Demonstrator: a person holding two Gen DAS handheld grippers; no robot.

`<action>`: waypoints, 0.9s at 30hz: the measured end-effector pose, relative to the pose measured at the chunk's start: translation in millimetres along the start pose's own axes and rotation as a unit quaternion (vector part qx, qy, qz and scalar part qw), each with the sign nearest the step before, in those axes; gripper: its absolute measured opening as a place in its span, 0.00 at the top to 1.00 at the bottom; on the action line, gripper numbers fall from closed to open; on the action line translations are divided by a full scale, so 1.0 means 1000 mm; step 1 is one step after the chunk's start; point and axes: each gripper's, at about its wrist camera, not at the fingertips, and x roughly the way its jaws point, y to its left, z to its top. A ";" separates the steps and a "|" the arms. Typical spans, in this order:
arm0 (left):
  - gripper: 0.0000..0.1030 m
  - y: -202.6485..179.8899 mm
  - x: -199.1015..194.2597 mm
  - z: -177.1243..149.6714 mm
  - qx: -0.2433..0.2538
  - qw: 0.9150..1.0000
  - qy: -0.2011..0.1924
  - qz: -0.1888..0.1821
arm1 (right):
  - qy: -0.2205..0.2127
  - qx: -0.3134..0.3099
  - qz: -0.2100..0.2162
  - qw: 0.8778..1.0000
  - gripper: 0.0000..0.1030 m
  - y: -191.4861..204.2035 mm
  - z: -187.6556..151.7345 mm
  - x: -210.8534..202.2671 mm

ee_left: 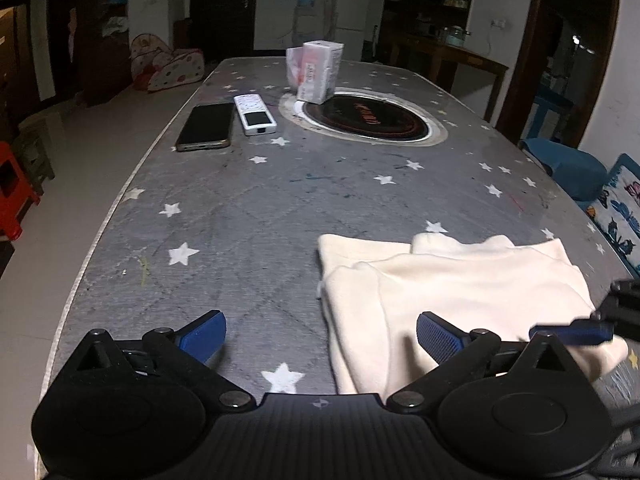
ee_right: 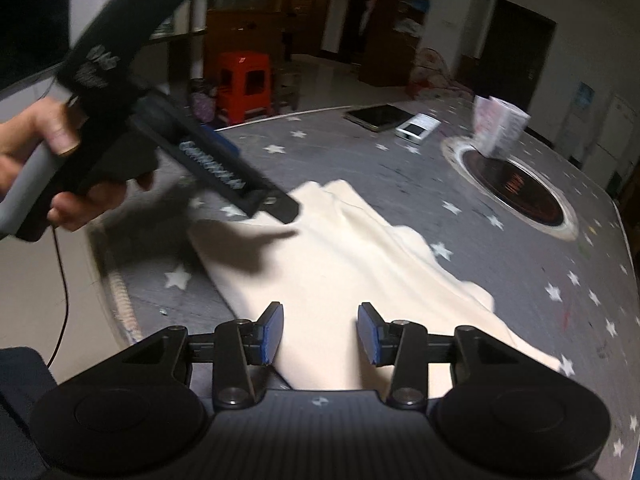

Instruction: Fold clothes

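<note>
A cream garment [ee_left: 460, 288], partly folded, lies flat on the grey star-patterned table [ee_left: 240, 220] near its front edge. My left gripper [ee_left: 322, 336] hovers over the garment's left edge with its jaws wide open and nothing between them; its right finger is above the cloth, its left finger above bare table. The right gripper's blue fingertip [ee_left: 572, 332] shows at the garment's right side. In the right wrist view my right gripper [ee_right: 320, 334] is open just above the cream garment [ee_right: 340, 260], which shows in the gap between the pads. A person's hand [ee_right: 48, 148] holds the left gripper's handle.
A dark phone [ee_left: 206, 126], a white remote [ee_left: 255, 114] and a tissue pack [ee_left: 318, 70] lie at the far half, beside a round inset hob [ee_left: 364, 118]. The table's edge curves along the left. A red stool [ee_right: 244, 80] stands on the floor beyond; a blue chair [ee_left: 568, 168] is at the right.
</note>
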 end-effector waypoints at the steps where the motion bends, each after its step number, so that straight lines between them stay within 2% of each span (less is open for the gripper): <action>1: 0.00 0.002 0.001 0.001 -0.003 1.000 0.002 0.001 | 0.000 -0.006 0.004 1.000 0.60 0.003 0.001 0.002; 8: 0.00 0.013 0.005 0.003 -0.027 1.000 0.013 0.001 | 0.000 -0.036 0.024 0.999 0.60 0.019 0.009 0.011; 10: 0.00 0.014 0.006 0.003 -0.032 0.999 0.015 0.001 | -0.001 -0.041 0.027 0.999 0.55 0.022 0.010 0.013; 12: 0.00 0.015 0.006 0.004 -0.035 0.999 0.016 0.001 | -0.003 -0.040 0.026 0.999 0.52 0.023 0.011 0.014; 21: 0.00 0.013 0.006 0.008 -0.045 0.999 0.013 -0.006 | 0.000 -0.031 0.027 0.999 0.52 0.020 0.013 0.020; 27: 0.00 0.012 0.007 0.010 -0.049 0.999 0.013 -0.008 | -0.004 -0.037 0.030 0.999 0.48 0.024 0.015 0.022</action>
